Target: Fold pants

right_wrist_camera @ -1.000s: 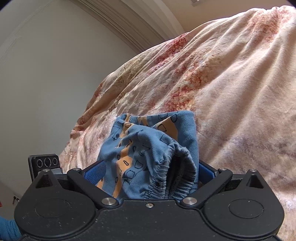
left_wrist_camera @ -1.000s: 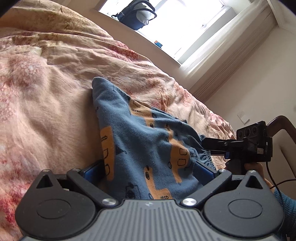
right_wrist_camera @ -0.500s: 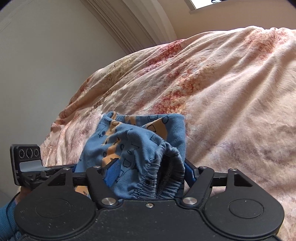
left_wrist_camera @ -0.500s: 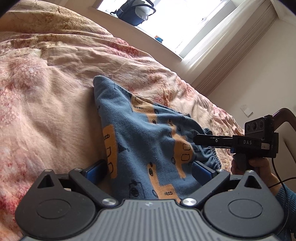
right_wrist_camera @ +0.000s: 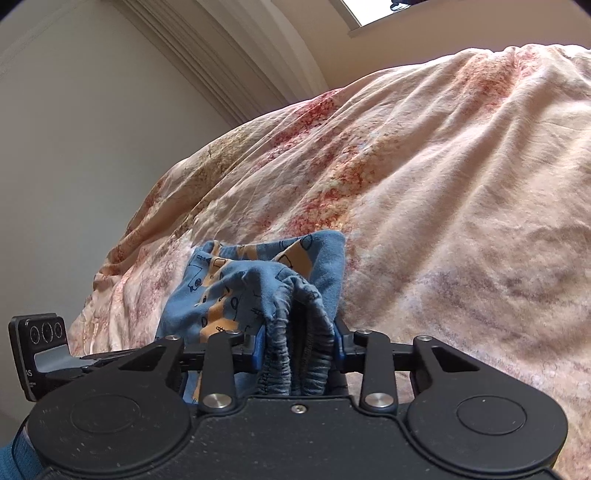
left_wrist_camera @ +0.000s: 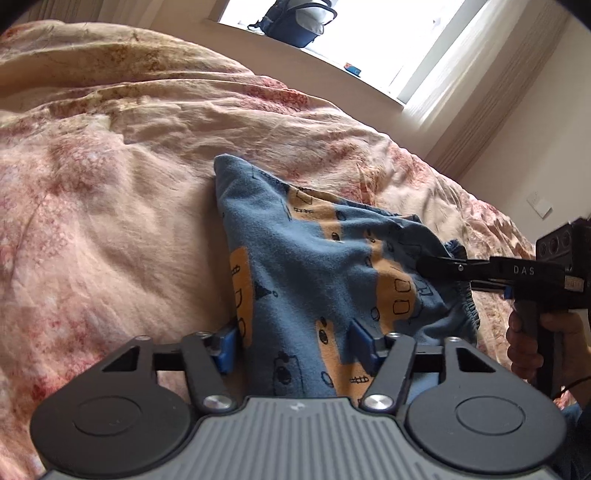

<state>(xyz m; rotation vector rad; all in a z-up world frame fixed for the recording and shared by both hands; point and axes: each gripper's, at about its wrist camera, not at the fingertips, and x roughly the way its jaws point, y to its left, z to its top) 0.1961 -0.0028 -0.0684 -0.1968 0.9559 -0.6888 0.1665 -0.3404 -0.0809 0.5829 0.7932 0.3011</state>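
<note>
I have the pants (left_wrist_camera: 317,280) lying bunched on the bed (left_wrist_camera: 110,229), near me, already doubled into a compact bundle but not yet flat. My right gripper (right_wrist_camera: 297,350) is closing, its fingers (right_wrist_camera: 258,345) pinching the gathered waistband. My left gripper (left_wrist_camera: 291,345) is closing too, cloth between its fingers, the near edge not yet clamped. I judge another fold and smoothing remain. A rumpled floral quilt covers the bed; a window (left_wrist_camera: 369,33) with a bag (left_wrist_camera: 295,18) on its sill lies far.

You face a bed (left_wrist_camera: 110,221) under a floral duvet (right_wrist_camera: 443,184), with a bright window (left_wrist_camera: 369,37), pale curtain (left_wrist_camera: 480,85) and cream walls (right_wrist_camera: 74,129).
</note>
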